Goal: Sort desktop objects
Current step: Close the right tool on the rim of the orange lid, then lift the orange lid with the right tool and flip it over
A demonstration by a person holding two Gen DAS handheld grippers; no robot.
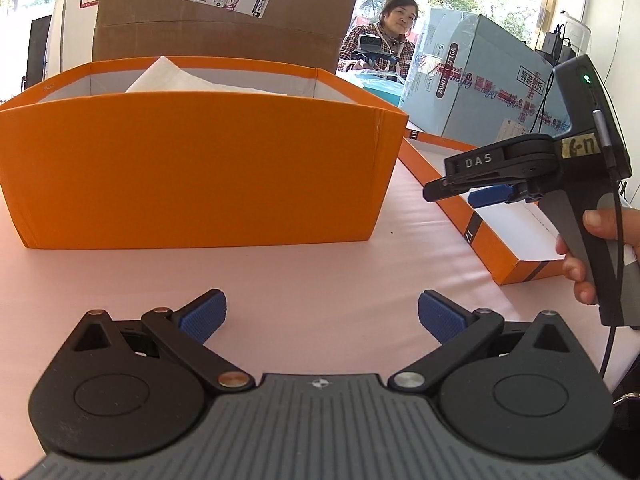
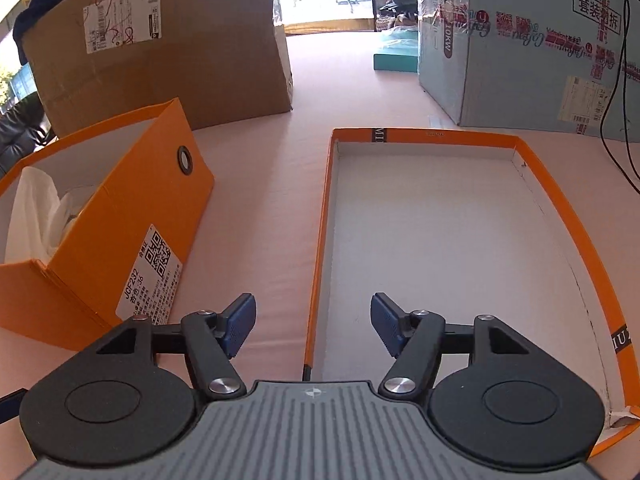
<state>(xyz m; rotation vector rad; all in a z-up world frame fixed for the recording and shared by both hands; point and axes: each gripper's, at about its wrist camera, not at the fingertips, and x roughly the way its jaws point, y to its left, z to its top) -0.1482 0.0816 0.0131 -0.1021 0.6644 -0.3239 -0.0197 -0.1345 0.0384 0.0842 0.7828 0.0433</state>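
An open orange shoebox point(image 1: 192, 168) stands on the pink table, white tissue paper point(image 1: 168, 76) inside it. In the right wrist view the same shoebox point(image 2: 120, 216) is at the left, its tissue paper point(image 2: 36, 216) showing. To its right lies the orange lid point(image 2: 460, 264), upturned, white inside and empty. My left gripper point(image 1: 322, 316) is open over bare tabletop in front of the box. My right gripper point(image 2: 312, 320) is open, straddling the lid's near left wall; in the left wrist view the right gripper point(image 1: 460, 192) hangs over the lid point(image 1: 508, 232), held by a hand point(image 1: 588, 248).
A large brown cardboard carton point(image 2: 160, 52) stands behind the shoebox. A light blue carton point(image 2: 520, 48) sits behind the lid, with black cables point(image 2: 616, 100) hanging beside it. A seated person point(image 1: 384, 40) is at the far side of the table. A teal flat box point(image 2: 396, 60) lies far back.
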